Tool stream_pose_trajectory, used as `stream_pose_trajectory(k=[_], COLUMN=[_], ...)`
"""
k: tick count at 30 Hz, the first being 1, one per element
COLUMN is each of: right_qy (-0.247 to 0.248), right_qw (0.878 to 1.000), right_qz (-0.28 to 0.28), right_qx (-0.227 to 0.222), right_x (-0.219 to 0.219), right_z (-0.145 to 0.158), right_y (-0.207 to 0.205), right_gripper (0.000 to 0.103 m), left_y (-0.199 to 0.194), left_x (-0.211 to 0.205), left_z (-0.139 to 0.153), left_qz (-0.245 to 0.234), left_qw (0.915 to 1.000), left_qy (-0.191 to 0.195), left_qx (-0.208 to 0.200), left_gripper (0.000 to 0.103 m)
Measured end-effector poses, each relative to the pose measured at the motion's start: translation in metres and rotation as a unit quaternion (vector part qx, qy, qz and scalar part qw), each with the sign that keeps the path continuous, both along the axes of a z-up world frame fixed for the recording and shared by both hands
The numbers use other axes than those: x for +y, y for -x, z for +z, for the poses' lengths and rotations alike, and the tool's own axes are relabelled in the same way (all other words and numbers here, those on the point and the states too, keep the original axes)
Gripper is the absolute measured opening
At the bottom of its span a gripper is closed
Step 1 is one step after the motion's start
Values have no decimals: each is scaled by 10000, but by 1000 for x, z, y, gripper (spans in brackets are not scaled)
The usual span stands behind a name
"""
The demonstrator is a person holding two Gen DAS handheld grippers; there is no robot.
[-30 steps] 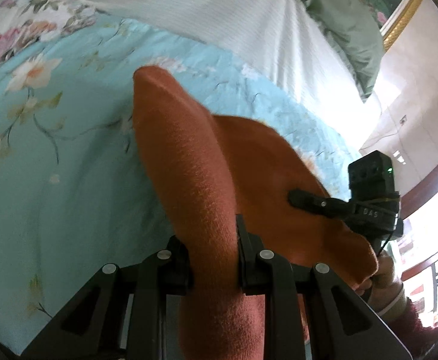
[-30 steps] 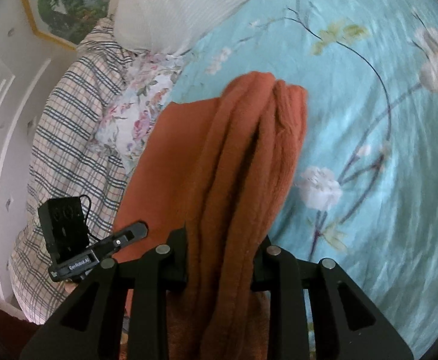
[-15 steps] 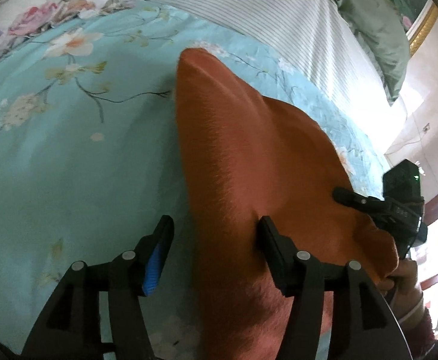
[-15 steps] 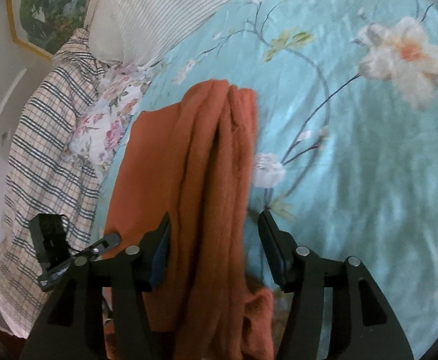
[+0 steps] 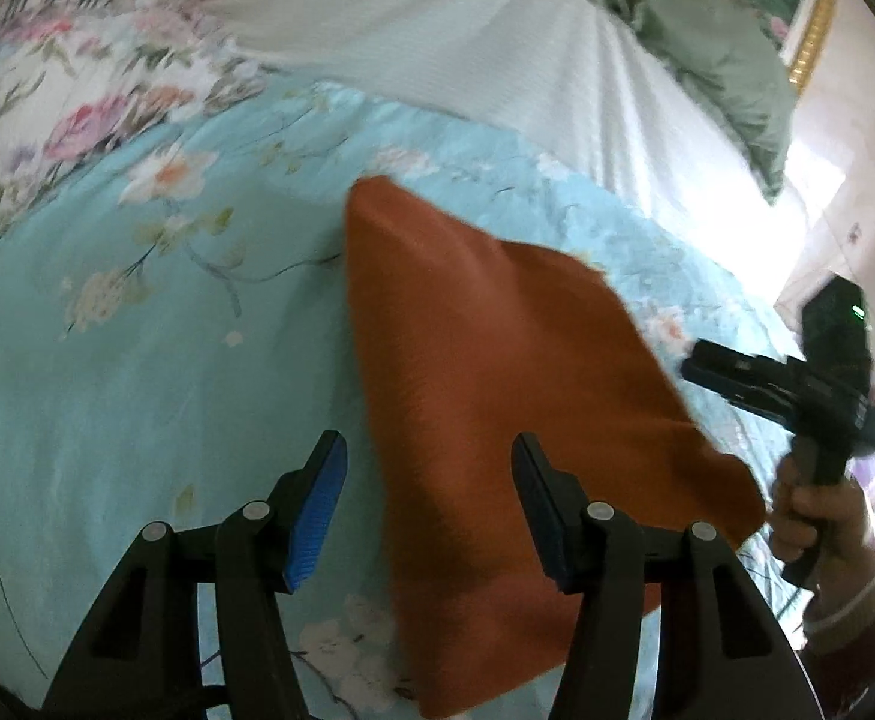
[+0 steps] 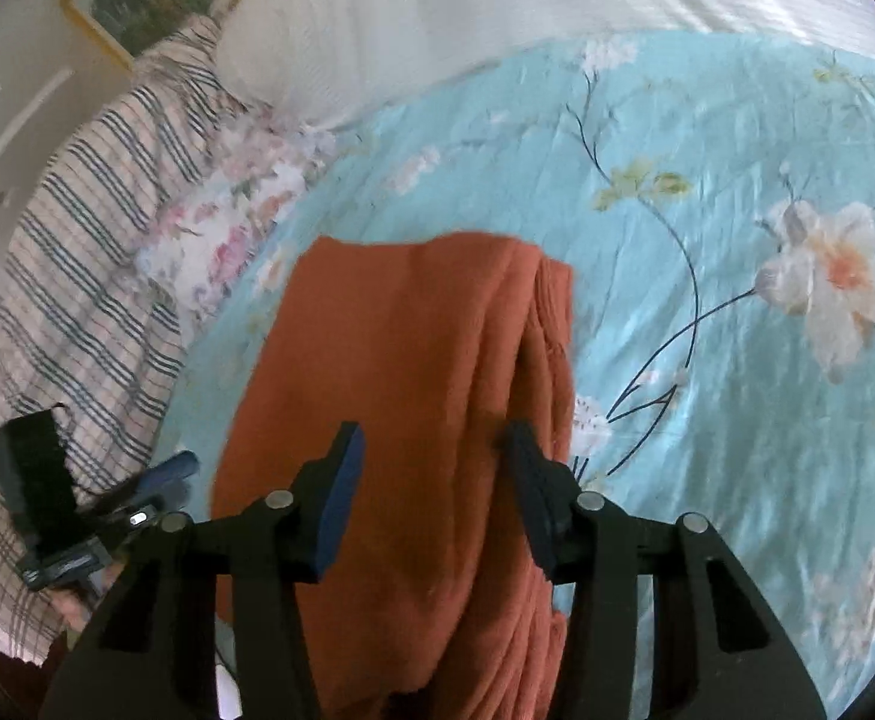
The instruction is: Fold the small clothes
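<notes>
A folded rust-orange knit garment [image 5: 497, 360] lies flat on the teal floral bedspread [image 5: 137, 360]. My left gripper [image 5: 428, 441] hovers over its near left edge; the jaws stand apart and are closing slightly, and the pads touch no cloth. In the right wrist view the same garment [image 6: 389, 360] shows its layered edges on the right side. My right gripper [image 6: 432, 429] hangs above it, jaws apart and closing a little, pads clear of the cloth. Each gripper shows in the other's view: the right gripper [image 5: 701, 366] and the left gripper [image 6: 173, 468].
A white striped pillow [image 5: 437, 30] and a green pillow [image 5: 707, 42] lie at the head of the bed. A plaid cloth [image 6: 77, 270] and a flowered pillow [image 6: 227, 228] sit at the left. A person's hand [image 5: 809, 516] holds the right gripper's handle.
Both grippers, shut on the orange garment a second ago, have let it go and drawn back upward. The garment has settled flat on the bedspread.
</notes>
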State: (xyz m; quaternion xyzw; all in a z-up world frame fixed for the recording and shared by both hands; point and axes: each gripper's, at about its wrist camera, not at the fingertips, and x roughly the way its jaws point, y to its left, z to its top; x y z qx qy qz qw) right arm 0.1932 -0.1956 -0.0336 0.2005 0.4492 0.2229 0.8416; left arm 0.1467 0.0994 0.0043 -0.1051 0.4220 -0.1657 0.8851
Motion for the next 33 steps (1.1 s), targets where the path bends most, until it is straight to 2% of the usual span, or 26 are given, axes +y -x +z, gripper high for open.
stream_pose_trajectory(k=[5,8,10,14,16,18,22,30,33], right_qy=[-112,-281,-560,-816,-768,-597,-605,-479,-457], right_qw=[9998,9995,9982,9937,9944,9966,9960,9961,9958], right_qz=[-25,-38,-85,-203,-292,-443,-650,-736,-786], right_qx=[158,116,-198,-735,-660,-358,-26,11,47], right_x=[5,3,-3,-14,-20,-24,-29,-36,-36], right_z=[-13,-10,4,23,16,-2,-33,-45,-49], right_y=[-16,-24,-19,1,5,1,-4,-1,-1], right_gripper=[47,12,12,12,12,12,12,11,11], left_y=[-1,-1,-5,-10,-10,-11,-15,-28,-26], left_x=[-19,-27,-33,-39,-41,-45,-54,-65,-71], left_z=[4,0,-4,0,6,7,-7,-36,-41], left_qz=[-388,-590,-688,-772,-825,-921,-1052,-1017,-1015], left_qw=[9992,9982,9976,9970,9965,9956,9943,9943,9941], left_qy=[33,-45,-58,-59,-17,-41,-139,-242,-363], left_qx=[-87,-87,-38,-46,-137,-173,-63,212,154], left_gripper=[57,57,57,56,56,56,55,54,54])
